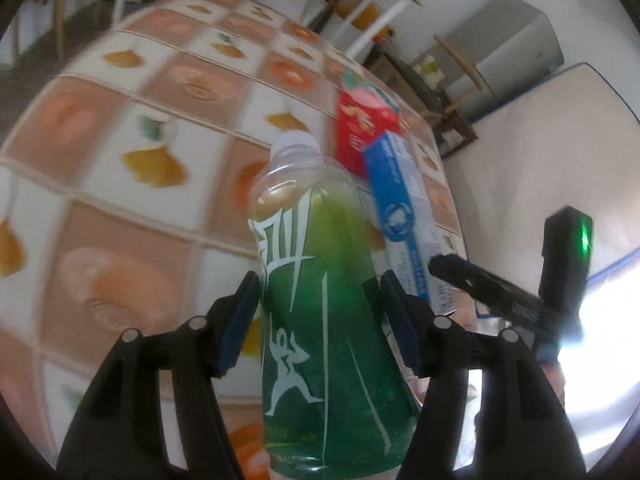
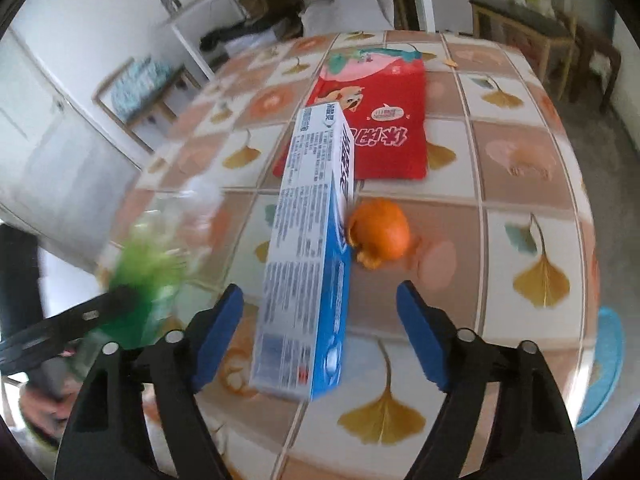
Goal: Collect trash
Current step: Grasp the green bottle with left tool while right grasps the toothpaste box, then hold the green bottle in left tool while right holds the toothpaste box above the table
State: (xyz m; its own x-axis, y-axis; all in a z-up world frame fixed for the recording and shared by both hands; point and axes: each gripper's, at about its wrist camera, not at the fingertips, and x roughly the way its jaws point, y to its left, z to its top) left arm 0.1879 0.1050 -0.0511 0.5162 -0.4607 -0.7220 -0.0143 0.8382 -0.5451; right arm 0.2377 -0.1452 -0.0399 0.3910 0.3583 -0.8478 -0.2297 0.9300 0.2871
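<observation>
While the left gripper (image 1: 320, 320) points down at a table covered by a ginkgo-leaf tablecloth (image 1: 120, 128), its 2 blue pads (image 1: 240, 320) sit against the sides of a clear plastic bottle with a green label (image 1: 320, 300), clamped on it just below the shoulder; the bottle's white cap (image 1: 296, 142) points away from the camera. Seen from the right wrist, the right gripper (image 2: 320, 332) has its fingers (image 2: 424, 340) spread wide with a blue and white toothpaste box (image 2: 308, 248) lying between them, and clear gaps show on both sides of the box, so neither pad presses on it. Whether the box rests on the cloth cannot be told. Just beside the box's right edge lies a piece of orange peel (image 2: 380, 236), and beyond it a flat red snack bag (image 2: 372, 120) lies on the cloth. At the left edge of that view, the bottle appears as a green blur.
</observation>
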